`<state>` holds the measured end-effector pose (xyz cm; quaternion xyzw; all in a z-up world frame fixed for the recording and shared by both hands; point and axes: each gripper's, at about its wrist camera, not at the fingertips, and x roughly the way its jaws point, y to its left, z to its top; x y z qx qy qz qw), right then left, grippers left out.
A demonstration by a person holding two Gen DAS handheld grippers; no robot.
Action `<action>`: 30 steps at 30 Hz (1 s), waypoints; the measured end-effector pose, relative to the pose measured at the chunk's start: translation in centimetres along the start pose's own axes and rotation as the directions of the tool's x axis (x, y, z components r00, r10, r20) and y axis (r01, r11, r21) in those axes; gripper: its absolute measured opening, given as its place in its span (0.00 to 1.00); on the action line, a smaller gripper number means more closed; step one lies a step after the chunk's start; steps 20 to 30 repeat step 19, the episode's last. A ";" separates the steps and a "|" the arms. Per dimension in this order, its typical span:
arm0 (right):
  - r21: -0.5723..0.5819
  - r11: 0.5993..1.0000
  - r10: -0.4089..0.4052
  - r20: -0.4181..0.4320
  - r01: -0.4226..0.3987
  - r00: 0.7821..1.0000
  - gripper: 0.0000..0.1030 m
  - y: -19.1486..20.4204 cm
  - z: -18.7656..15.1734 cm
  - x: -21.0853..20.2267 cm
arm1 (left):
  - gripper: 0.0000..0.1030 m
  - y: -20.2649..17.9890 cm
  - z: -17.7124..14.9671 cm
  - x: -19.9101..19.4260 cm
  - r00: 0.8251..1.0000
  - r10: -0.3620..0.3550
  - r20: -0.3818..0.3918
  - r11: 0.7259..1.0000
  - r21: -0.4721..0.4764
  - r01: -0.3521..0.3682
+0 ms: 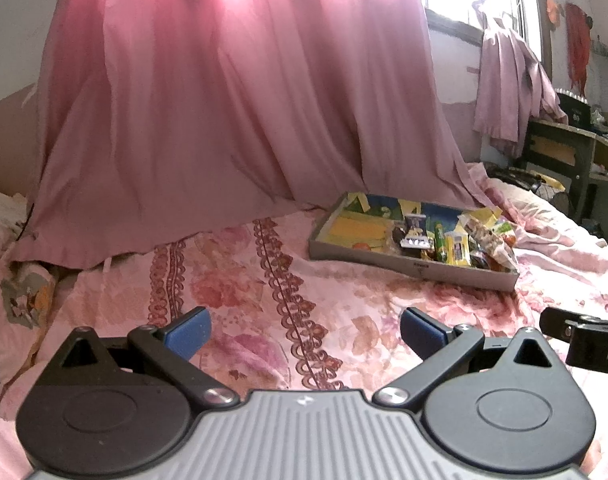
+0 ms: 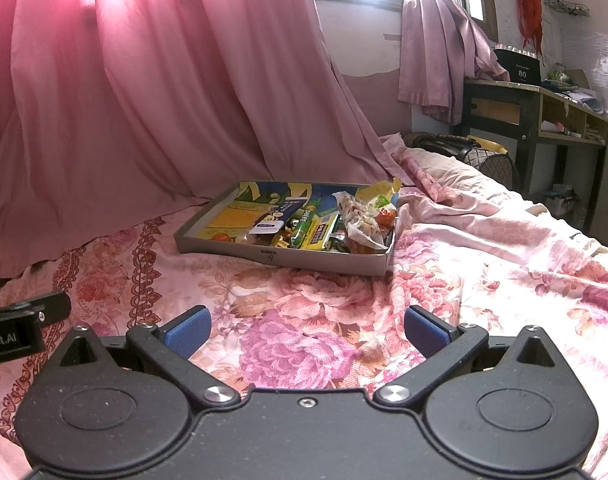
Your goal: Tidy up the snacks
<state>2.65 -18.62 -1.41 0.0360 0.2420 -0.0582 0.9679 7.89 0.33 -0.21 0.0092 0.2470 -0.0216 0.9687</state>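
Taken from the shallow box (image 2: 324, 258) as landmark, the left tongs (image 1: 304, 334) are held spread and empty over the floral bed cover (image 2: 304, 320), with the box ahead and off to their right. The right tongs (image 2: 306, 334), likewise spread and empty, are faced almost squarely by the box's long side, so they are judged the nearer. The snacks (image 2: 324, 228) are seen heaped in the box's right half, its left half lying nearly bare.
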 end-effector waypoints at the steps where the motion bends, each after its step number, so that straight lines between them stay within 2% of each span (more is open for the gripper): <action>1: 0.000 1.000 0.000 0.000 0.000 1.000 0.99 0.0 0.0 0.0 | 1.00 -0.1 -0.1 0.1 1.000 0.008 -0.013 1.000 0.000 -0.008; 8: -0.002 1.000 -0.001 -0.002 0.001 1.000 0.99 0.0 -0.1 0.0 | 1.00 0.0 -0.3 0.6 0.996 -0.013 -0.085 1.000 -0.017 0.012; 13: -0.001 1.000 -0.002 -0.003 0.002 1.000 0.99 0.0 -0.1 0.0 | 1.00 0.3 -0.3 0.6 0.995 -0.032 -0.090 0.999 -0.029 0.029; 30: -0.001 1.000 -0.002 -0.003 0.002 1.000 0.99 0.0 -0.1 0.0 | 1.00 0.2 -0.2 0.6 0.995 -0.026 -0.094 0.999 -0.029 0.023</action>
